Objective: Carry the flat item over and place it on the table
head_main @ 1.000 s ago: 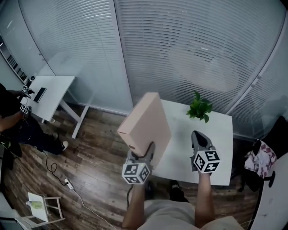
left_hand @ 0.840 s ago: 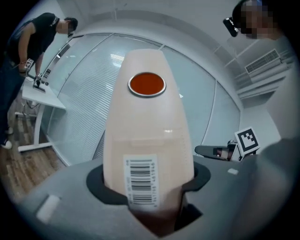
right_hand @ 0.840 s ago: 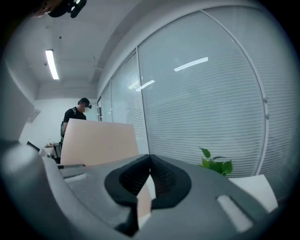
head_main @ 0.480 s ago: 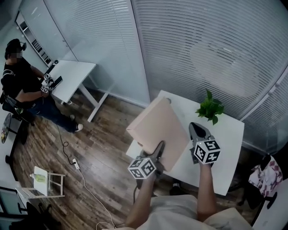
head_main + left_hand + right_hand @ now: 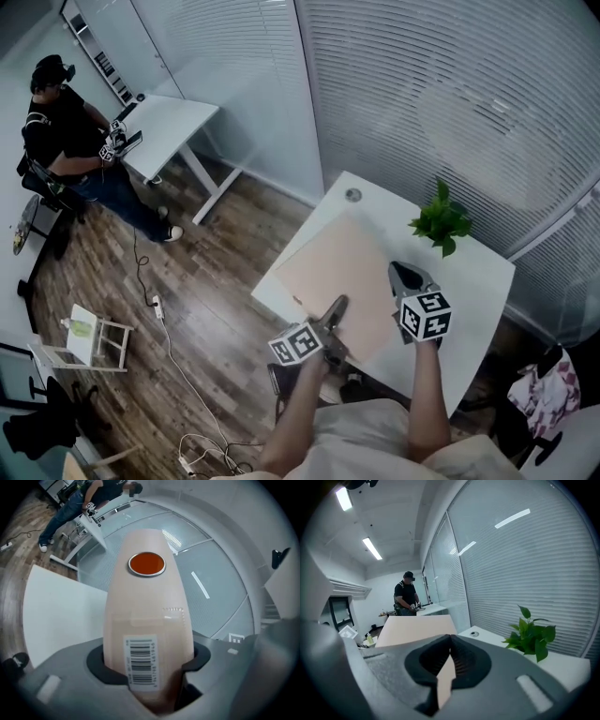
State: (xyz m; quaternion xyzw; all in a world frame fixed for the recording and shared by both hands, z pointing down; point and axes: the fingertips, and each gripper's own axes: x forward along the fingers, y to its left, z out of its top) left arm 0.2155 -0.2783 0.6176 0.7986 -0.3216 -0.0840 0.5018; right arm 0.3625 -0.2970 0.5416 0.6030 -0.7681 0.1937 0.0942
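While left hand-held gripper [image 5: 335, 313] clamps its near end, the flat box [image 5: 342, 270] points away; right hand-held gripper [image 5: 406, 277] closed

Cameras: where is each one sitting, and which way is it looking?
Head view: on the person's head, facing steeply down at table and flat box; forearms, left gripper, right gripper show.
Left gripper view: rides the left gripper, facing along jaws shut on the flat box.
Right gripper view: rides the right gripper, facing past its shut jaws toward the plant.
Head and right gripper views share the plant and flat box.
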